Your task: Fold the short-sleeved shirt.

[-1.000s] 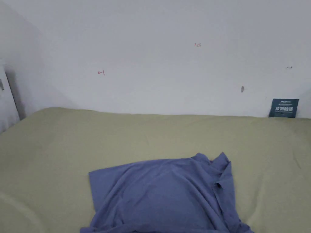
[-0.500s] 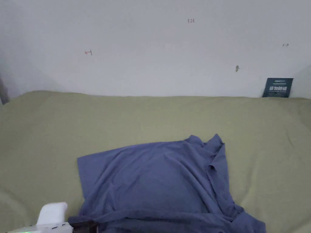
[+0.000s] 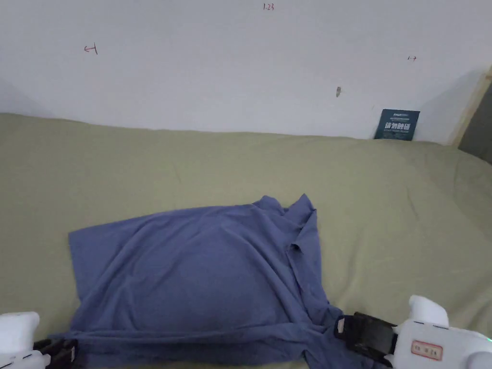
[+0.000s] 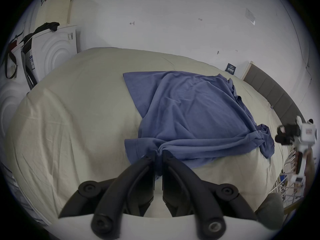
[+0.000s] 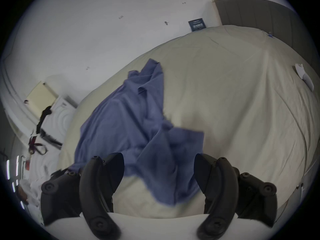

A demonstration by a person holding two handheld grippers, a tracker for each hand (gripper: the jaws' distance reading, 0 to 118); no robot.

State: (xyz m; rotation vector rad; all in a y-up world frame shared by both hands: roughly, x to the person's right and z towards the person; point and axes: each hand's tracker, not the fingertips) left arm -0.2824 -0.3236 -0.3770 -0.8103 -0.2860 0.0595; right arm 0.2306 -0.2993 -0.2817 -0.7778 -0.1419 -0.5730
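Jaws of left gripper (image 4: 158,152) pinch shirt (image 3: 202,274) hem, right gripper (image 5: 158,171) spread (ungripped): lifting now risks lopsided bunching.

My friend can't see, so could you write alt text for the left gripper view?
A black claw, its jaws closed, pinches the near edge of a crumpled blue shirt lying on a pale bed. A second claw hangs at the right, beside the shirt.

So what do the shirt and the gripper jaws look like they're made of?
Shirt: soft matte knit, likely cotton jersey; it drapes and bunches into soft folds where the left gripper pinches it. Jaws of both, right gripper included: black, faintly glossy moulded plastic or rubber; can't tell which.
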